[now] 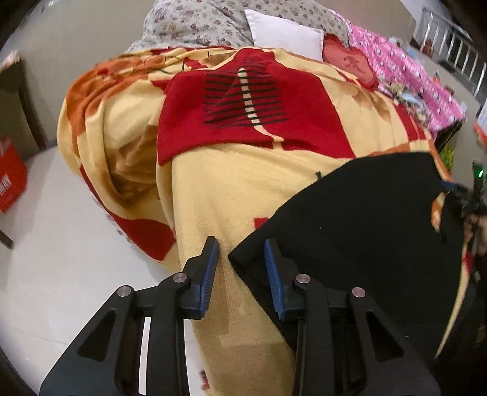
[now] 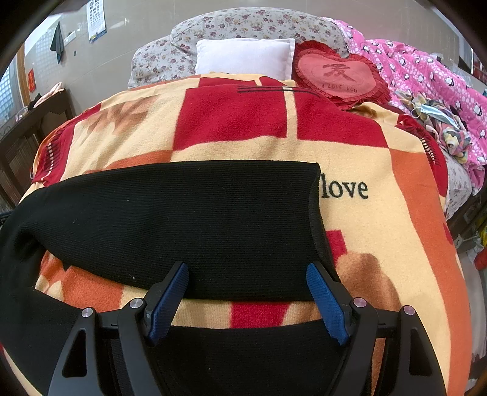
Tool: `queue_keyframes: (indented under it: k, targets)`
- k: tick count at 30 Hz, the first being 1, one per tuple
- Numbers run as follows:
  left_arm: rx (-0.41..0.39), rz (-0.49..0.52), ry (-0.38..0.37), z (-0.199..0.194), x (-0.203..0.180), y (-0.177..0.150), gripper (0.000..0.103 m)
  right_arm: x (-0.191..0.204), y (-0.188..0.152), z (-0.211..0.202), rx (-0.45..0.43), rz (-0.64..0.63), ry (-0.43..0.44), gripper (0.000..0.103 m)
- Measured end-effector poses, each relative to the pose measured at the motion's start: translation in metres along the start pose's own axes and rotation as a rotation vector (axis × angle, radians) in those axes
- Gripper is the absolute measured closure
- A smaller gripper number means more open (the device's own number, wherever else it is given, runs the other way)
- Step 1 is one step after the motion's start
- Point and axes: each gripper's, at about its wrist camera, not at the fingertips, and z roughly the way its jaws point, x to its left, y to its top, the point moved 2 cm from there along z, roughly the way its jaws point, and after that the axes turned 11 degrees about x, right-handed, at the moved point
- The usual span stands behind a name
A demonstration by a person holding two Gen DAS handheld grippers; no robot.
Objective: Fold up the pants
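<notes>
Black knitted pants [image 2: 170,219], one pair, are laid on one patterned blanket [image 2: 380,243], and both the left gripper [image 1: 242,274] and right gripper [image 2: 248,300] are held with fingers spread, nothing pinched.

Floor: pale tile [image 1: 61,243].
Wall: beige [image 2: 137,27], calendar [image 2: 96,19] hung.
Bed: patterned blanket [image 2: 231,115], white pillow [image 2: 243,56].

I am looking over a yellow and red blanket [image 2: 231,146] covering the bed, with a white pillow [image 2: 243,56] and heart cushion [image 2: 339,76] lying beside a pink quilt [image 2: 426,76].
</notes>
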Motion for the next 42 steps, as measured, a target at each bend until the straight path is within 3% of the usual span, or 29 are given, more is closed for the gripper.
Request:
queue_keyframes:
  k: [2, 5, 8, 12, 19, 24, 28, 31, 36, 38, 42]
  targets:
    - [-0.001, -0.024, -0.015, -0.001, 0.002, 0.0, 0.074, 0.0, 0.0, 0.0, 0.0, 0.001, -0.001, 0.026]
    - [-0.015, -0.015, 0.024, -0.005, -0.004, -0.003, 0.092, 0.0, 0.0, 0.0, 0.0, 0.001, 0.0, 0.026]
    - [-0.022, 0.021, 0.058, -0.009, -0.013, -0.007, 0.096, -0.001, 0.0, 0.0, 0.0, 0.001, 0.0, 0.026]
    - [-0.024, 0.093, 0.106, -0.01, -0.029, -0.015, 0.097, -0.001, 0.0, 0.0, 0.0, 0.001, 0.0, 0.026]
    - [-0.022, 0.084, 0.154, -0.004, -0.025, -0.012, 0.096, -0.001, 0.0, 0.0, 0.0, 0.001, 0.0, 0.026]
    - [-0.01, 0.097, 0.172, -0.002, -0.027, -0.006, 0.096, -0.001, 0.0, -0.001, 0.0, 0.002, 0.001, 0.026]
    - [-0.01, 0.082, 0.145, -0.002, -0.025, -0.007, 0.096, -0.001, 0.0, -0.001, 0.0, 0.001, 0.001, 0.025]
    - [-0.028, 0.079, 0.143, -0.004, -0.027, -0.01, 0.099, -0.002, 0.0, 0.0, 0.0, 0.004, 0.004, 0.025]
    - [-0.119, 0.101, 0.214, -0.023, -0.043, -0.017, 0.099, -0.003, -0.001, -0.002, -0.007, 0.012, 0.009, 0.026]
    - [-0.131, 0.116, 0.252, -0.033, -0.051, -0.02, 0.099, -0.011, 0.0, -0.007, -0.014, 0.033, 0.046, 0.038]
    - [-0.147, 0.109, 0.33, -0.055, -0.058, -0.015, 0.099, -0.064, 0.019, -0.041, -0.035, 0.219, 0.143, 0.041]
